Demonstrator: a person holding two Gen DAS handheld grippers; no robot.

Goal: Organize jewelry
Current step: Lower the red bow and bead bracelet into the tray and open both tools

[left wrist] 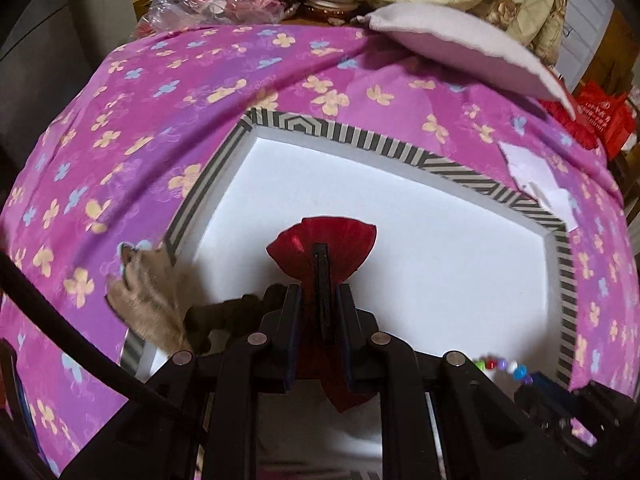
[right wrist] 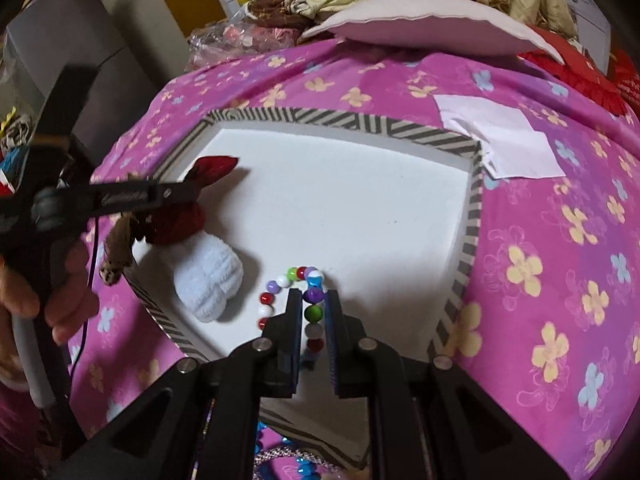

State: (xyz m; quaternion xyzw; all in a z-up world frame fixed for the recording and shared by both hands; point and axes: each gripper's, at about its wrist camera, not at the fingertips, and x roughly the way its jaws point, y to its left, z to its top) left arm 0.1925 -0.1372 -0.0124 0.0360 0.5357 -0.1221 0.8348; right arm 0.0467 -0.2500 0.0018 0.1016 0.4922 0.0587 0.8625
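Note:
A white tray with a striped black-and-white rim (left wrist: 400, 152) (right wrist: 360, 122) lies on a pink flowered cloth. My left gripper (left wrist: 319, 292) is shut on a red organza pouch (left wrist: 340, 240) and holds it over the tray's left part; it shows from the side in the right wrist view (right wrist: 188, 190), with the pouch (right wrist: 216, 166). My right gripper (right wrist: 313, 300) is shut on a bracelet of coloured beads (right wrist: 280, 282) that curls onto the tray floor. The beads also show in the left wrist view (left wrist: 504, 366).
A white fluffy pouch (right wrist: 210, 280) lies in the tray's near left corner. A tan burlap pouch (left wrist: 148, 300) (right wrist: 118, 256) hangs over the left rim. White paper (right wrist: 500, 140) lies right of the tray. A white pillow (left wrist: 460, 48) and bedding lie behind.

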